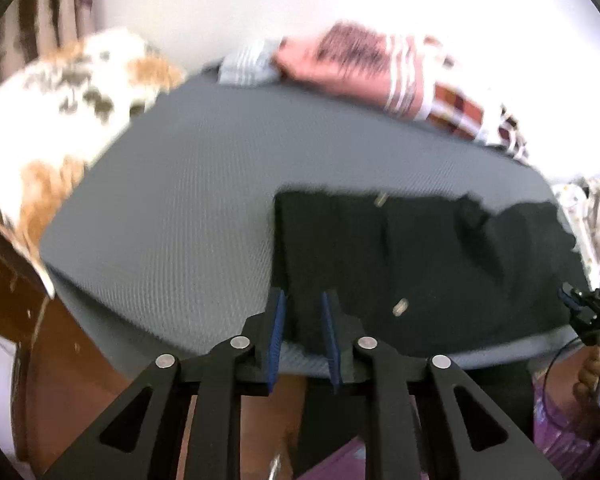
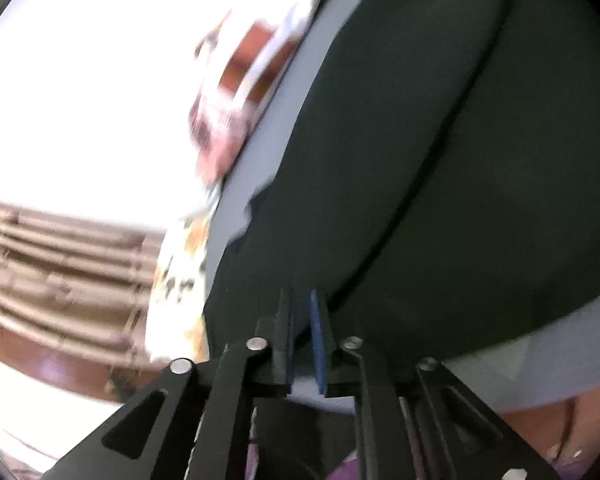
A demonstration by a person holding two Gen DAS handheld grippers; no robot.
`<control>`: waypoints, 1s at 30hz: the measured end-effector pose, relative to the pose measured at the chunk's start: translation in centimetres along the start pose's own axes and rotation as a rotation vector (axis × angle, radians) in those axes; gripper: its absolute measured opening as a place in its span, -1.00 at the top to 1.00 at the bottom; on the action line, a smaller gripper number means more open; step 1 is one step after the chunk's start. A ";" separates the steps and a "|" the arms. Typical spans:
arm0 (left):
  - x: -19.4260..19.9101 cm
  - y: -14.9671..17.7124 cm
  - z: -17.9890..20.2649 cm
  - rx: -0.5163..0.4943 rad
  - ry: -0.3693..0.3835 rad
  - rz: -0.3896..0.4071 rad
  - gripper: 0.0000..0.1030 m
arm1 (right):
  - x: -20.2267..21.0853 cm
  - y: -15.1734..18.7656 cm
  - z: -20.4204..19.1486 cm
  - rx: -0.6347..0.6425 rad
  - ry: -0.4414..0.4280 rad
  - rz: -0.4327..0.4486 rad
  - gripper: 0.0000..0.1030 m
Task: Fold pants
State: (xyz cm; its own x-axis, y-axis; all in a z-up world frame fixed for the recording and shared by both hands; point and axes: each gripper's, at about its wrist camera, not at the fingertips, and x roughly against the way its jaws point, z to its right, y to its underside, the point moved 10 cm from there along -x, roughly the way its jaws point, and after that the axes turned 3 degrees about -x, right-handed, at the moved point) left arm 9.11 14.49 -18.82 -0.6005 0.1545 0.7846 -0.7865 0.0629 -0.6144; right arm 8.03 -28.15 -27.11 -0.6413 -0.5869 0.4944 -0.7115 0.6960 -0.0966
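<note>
The black pants [image 1: 412, 264] lie folded on a grey mat [image 1: 180, 200], at its near right part. My left gripper [image 1: 302, 300] is open, with its blue-padded fingers at the near left corner of the pants; the fabric edge shows between them. The right gripper shows at the far right edge of the left wrist view [image 1: 584, 304]. In the right wrist view the pants [image 2: 440, 160] fill the frame. My right gripper [image 2: 300, 300] has its jaws a narrow gap apart at the pants' near edge. I cannot tell if cloth is pinched there.
A pile of striped and checked clothes [image 1: 380, 68] lies at the mat's far edge. A white and orange patterned cloth [image 1: 60, 112] lies at its left. Wooden furniture [image 1: 4, 280] stands at the left. A bright wall is behind.
</note>
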 end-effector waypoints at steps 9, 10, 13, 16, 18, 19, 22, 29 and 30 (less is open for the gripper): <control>-5.5 0.6 12.7 -0.212 0.222 -0.092 -0.20 | 9.9 -12.0 5.6 -0.111 0.009 0.279 0.69; -6.7 1.2 13.5 -0.210 0.239 -0.122 -0.20 | 10.3 -12.9 5.8 -0.122 0.008 0.290 0.66; -8.8 2.3 14.8 -0.201 0.261 -0.152 -0.20 | 11.3 -16.1 5.9 -0.126 -0.005 0.326 0.47; -10.3 3.1 14.7 -0.165 0.261 -0.171 -0.19 | 12.8 -20.3 7.3 -0.111 0.037 0.370 0.29; -10.4 2.9 14.7 -0.137 0.264 -0.146 -0.19 | 13.3 -22.5 8.5 -0.128 0.064 0.387 0.12; -10.5 2.9 14.9 -0.133 0.261 -0.146 -0.19 | 13.6 -23.4 9.2 -0.130 0.083 0.395 0.08; -10.9 2.9 15.1 -0.147 0.243 -0.149 -0.19 | 14.3 -26.1 11.3 -0.134 0.152 0.415 0.02; -11.2 2.8 15.2 -0.124 0.239 -0.160 -0.21 | 13.0 -28.3 12.3 -0.130 0.105 0.357 -0.32; -11.3 2.8 15.1 -0.117 0.241 -0.163 -0.22 | 12.7 -28.0 11.9 -0.127 0.067 0.325 -0.31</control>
State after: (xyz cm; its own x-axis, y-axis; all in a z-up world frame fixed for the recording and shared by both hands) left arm 11.52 -1.99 -28.09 -0.4054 0.3613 0.8397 -0.8391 0.2173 -0.4987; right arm 16.36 -59.98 -28.43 -0.8053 -0.3005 0.5111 -0.4289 0.8904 -0.1523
